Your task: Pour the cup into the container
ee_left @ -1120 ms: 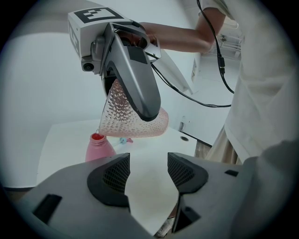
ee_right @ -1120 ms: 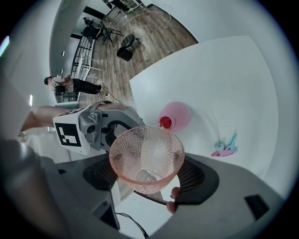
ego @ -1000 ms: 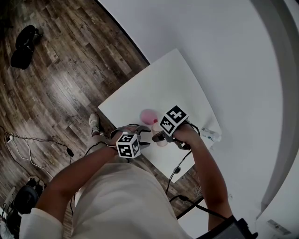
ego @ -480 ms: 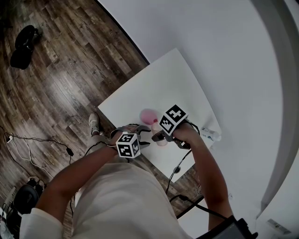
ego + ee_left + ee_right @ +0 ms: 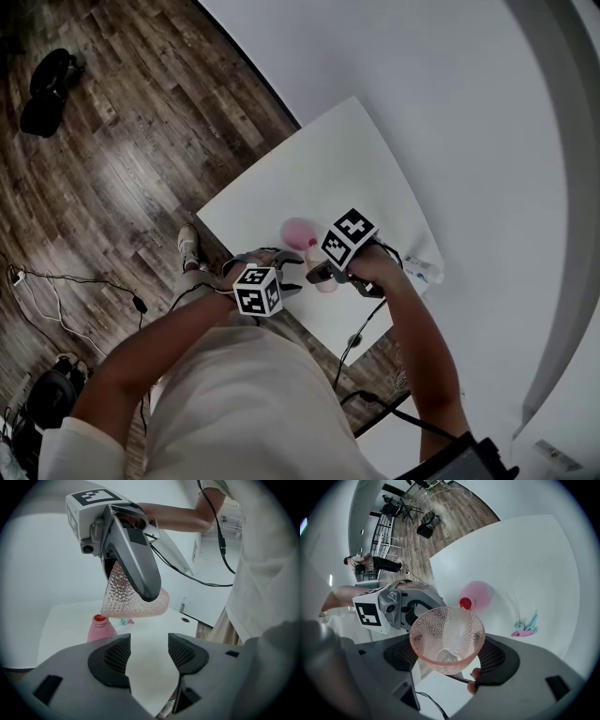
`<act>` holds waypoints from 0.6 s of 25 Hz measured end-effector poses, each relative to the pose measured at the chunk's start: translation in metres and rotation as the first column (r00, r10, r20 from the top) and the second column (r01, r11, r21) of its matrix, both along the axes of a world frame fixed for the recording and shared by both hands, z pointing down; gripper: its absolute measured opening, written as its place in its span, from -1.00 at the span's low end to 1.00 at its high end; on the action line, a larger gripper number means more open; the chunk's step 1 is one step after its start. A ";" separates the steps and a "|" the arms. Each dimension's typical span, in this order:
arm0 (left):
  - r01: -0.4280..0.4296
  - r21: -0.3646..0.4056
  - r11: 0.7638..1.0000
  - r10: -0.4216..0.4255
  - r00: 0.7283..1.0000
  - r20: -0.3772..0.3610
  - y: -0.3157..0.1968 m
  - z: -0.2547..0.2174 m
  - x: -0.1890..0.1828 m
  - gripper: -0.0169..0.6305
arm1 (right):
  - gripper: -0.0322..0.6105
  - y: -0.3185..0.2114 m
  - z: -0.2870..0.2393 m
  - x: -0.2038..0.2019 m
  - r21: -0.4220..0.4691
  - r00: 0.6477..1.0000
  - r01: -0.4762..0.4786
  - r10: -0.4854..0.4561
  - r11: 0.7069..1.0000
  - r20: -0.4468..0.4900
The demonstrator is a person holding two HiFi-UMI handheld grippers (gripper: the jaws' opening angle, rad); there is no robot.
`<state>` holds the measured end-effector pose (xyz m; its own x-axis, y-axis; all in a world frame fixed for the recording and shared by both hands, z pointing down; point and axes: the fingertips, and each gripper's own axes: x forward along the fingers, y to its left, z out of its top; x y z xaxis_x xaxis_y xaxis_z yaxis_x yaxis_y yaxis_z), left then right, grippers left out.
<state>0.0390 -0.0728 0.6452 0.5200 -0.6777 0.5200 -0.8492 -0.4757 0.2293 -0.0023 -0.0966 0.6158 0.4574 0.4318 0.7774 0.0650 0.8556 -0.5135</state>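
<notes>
Mid-pour: right gripper [image 5: 449, 660] fingers clamp the cup [image 5: 445, 630] tipped at the pink container [image 5: 476, 597] mouth, left gripper [image 5: 147, 653] fingers wide and empty; next move is probably more tilt, lip centred.

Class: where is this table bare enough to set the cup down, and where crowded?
Free: the white table beyond the pink bottle, to its far edges. Crowded: round the bottle, with the cup tilted in the right gripper, the open left gripper, small clips.
</notes>
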 end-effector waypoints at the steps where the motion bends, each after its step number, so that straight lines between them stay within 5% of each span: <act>1: -0.001 -0.001 1.000 0.001 1.000 0.001 0.001 0.000 0.000 -0.19 | 0.25 0.000 0.000 0.000 -0.001 1.000 0.000 0.000 1.000 -0.001; 15: -0.008 0.006 1.000 0.008 1.000 -0.005 0.000 0.000 0.001 -0.19 | 0.25 0.002 -0.002 0.000 -0.006 1.000 0.009 -0.009 1.000 -0.024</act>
